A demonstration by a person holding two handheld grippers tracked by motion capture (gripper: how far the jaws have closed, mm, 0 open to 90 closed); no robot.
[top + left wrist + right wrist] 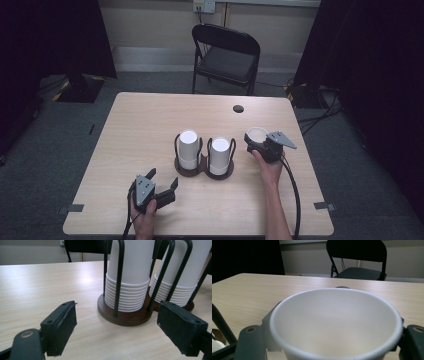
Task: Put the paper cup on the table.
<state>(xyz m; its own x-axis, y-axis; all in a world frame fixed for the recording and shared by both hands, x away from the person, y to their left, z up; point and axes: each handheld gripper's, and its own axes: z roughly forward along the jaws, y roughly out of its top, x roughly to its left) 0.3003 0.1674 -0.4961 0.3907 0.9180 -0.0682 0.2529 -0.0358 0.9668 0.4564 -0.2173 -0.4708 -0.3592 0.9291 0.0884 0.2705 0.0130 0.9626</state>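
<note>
Two stacks of white paper cups (189, 148) (219, 155) stand upside down in a dark wire holder on a brown base (191, 171) at the table's middle. In the left gripper view the nearer stack (130, 272) and the base (125, 316) are just ahead. My left gripper (164, 179) (117, 326) is open near the front edge, a short way left of the holder, nothing between its jaws. My right gripper (256, 140) is shut on a single upright white cup (257, 134) (337, 322) to the right of the holder.
The wooden table (145, 125) has a round cable hole (238, 108) near its far edge. A black folding chair (226, 56) stands behind the table. Cables lie on the floor at the right (320, 112). Tape marks sit at the front corners (76, 207).
</note>
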